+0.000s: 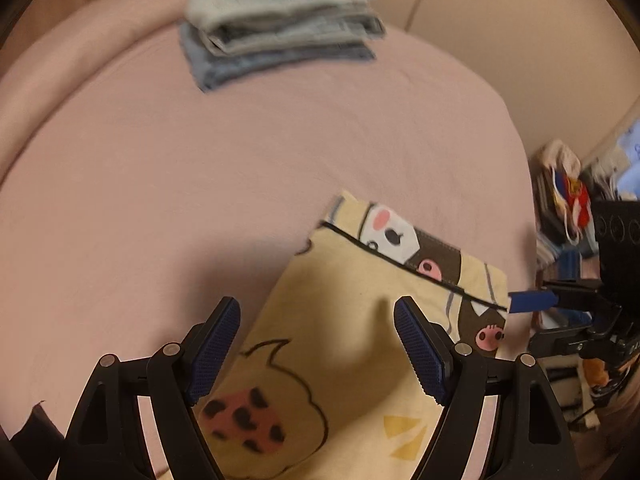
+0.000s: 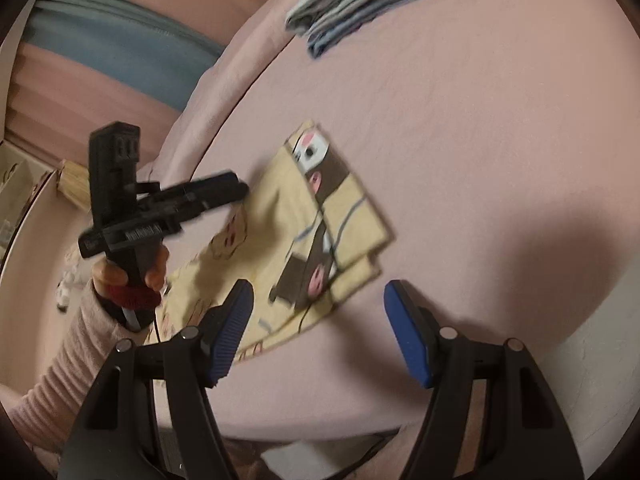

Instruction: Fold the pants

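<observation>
The yellow cartoon-print pants (image 1: 352,344) lie on the pink bed (image 1: 200,184), already doubled over on themselves: in the right wrist view two layers show at the stepped edge, and the panel with the white and brown character faces sits on top at the end toward the far stack. The fold looks roughly square but the lower layer peeks out past the upper one, so I judge the job mostly done, with perhaps one more fold or a tidy of the edges left, and then a move to the stack.

That stack of folded jeans (image 1: 280,24), pale grey over blue, sits well beyond the pants near the far edge of the bed, which suggests other pieces are finished.

The left claw (image 1: 316,344) hangs over the near part of the pants with its jaws spread wide and nothing pinched between them. The right claw (image 2: 318,332) is spread too, its jaws apart over the bed at the pants' near edge, holding nothing; from the left wrist view its blue pads sit just beside the pants' right-hand corner.

A sleeve (image 2: 76,360) in pink ribbed knit leads to the hand on the left handle.

Writing: a small pale label runs along the left gripper's body, too blurred to read. No brand is legible on the pants or jeans.
</observation>
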Demonstrator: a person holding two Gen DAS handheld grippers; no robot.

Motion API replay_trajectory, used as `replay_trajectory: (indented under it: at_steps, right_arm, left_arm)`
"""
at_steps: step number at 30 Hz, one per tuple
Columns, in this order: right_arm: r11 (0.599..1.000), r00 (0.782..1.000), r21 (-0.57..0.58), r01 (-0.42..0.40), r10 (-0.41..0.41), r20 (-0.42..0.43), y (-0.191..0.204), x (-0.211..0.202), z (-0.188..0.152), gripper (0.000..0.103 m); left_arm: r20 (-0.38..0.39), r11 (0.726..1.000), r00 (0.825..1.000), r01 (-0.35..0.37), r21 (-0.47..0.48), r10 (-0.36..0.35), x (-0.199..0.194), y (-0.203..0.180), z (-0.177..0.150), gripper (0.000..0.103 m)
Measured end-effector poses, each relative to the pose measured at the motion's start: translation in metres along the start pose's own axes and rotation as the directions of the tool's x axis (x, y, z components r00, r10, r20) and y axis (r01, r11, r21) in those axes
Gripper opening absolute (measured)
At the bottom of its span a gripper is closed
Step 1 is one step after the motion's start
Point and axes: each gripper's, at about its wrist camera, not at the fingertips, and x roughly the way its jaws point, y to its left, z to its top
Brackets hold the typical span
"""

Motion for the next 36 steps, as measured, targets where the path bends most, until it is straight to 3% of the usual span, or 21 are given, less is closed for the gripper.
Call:
replay_trajectory:
  at_steps: [3, 10, 12, 13, 14, 15, 16, 19, 21, 24, 30, 36]
  right_arm:
    - [0.998, 0.999, 0.058, 0.018, -0.016, -0.032, -0.002, 0.007, 0.002, 0.068]
    - [0.998, 0.998, 0.057, 0.010, -0.006, -0.067, 0.008, 0.011, 0.003, 0.068]
    - [0.998, 0.998, 0.061, 0.019, -0.015, -0.057, 0.014, 0.018, 0.008, 0.064]
    - [0.998, 0.998, 0.051, 0.022, -0.019, -0.053, 0.016, 0.020, 0.010, 0.061]
    - [0.999, 0.998, 0.038, 0.033, -0.031, -0.048, 0.018, 0.024, 0.011, 0.052]
    - [0.999, 0.998, 0.032, 0.042, -0.041, -0.045, 0.020, 0.026, 0.013, 0.042]
    - [0.999, 0.998, 0.030, 0.041, -0.039, -0.047, 0.021, 0.028, 0.014, 0.039]
    - [0.999, 0.998, 0.026, 0.048, -0.046, -0.050, 0.019, 0.032, 0.011, 0.028]
    - [0.999, 0.998, 0.008, 0.053, -0.053, -0.042, 0.022, 0.033, 0.010, 0.014]
    - [0.998, 0.998, -0.020, 0.061, -0.062, -0.016, 0.028, 0.032, 0.008, 0.007]
    - [0.987, 0.999, -0.159, 0.030, -0.022, 0.048, 0.069, 0.015, 0.004, 0.006]
    - [0.941, 0.997, -0.338, -0.011, 0.037, 0.070, 0.139, 0.002, -0.005, 0.006]
  left_arm:
    - [-0.038, 0.996, 0.997, -0.069, 0.056, 0.071, 0.010, -0.001, 0.000, 0.080]
    - [-0.076, 0.995, 0.997, 0.024, 0.094, -0.017, 0.016, 0.007, 0.000, 0.077]
    - [-0.075, 0.993, 0.997, 0.039, 0.113, -0.030, 0.014, 0.006, 0.000, 0.064]
    - [-0.075, 0.992, 0.996, 0.053, 0.117, -0.045, 0.012, 0.005, 0.001, 0.049]
    - [-0.078, 0.990, 0.994, 0.085, 0.116, -0.076, 0.011, 0.005, 0.002, 0.034]
    - [-0.090, 0.986, 0.991, 0.108, 0.125, -0.097, 0.010, 0.004, 0.003, 0.027]
    - [-0.100, 0.984, 0.990, 0.113, 0.136, -0.100, 0.011, 0.002, 0.003, 0.020]
    - [-0.099, 0.983, 0.991, 0.109, 0.145, -0.095, 0.014, 0.001, 0.005, 0.011]
    - [-0.078, 0.987, 0.992, 0.110, 0.117, -0.101, 0.012, 0.005, 0.005, 0.006]
    - [-0.022, 0.988, 0.995, 0.099, 0.115, -0.097, 0.005, 0.004, 0.001, 0.004]
    - [0.100, 0.991, 0.988, 0.108, 0.082, -0.116, -0.026, 0.011, -0.004, 0.003]
    - [0.274, 0.993, 0.955, 0.117, 0.003, -0.113, -0.086, 0.030, -0.038, 0.003]
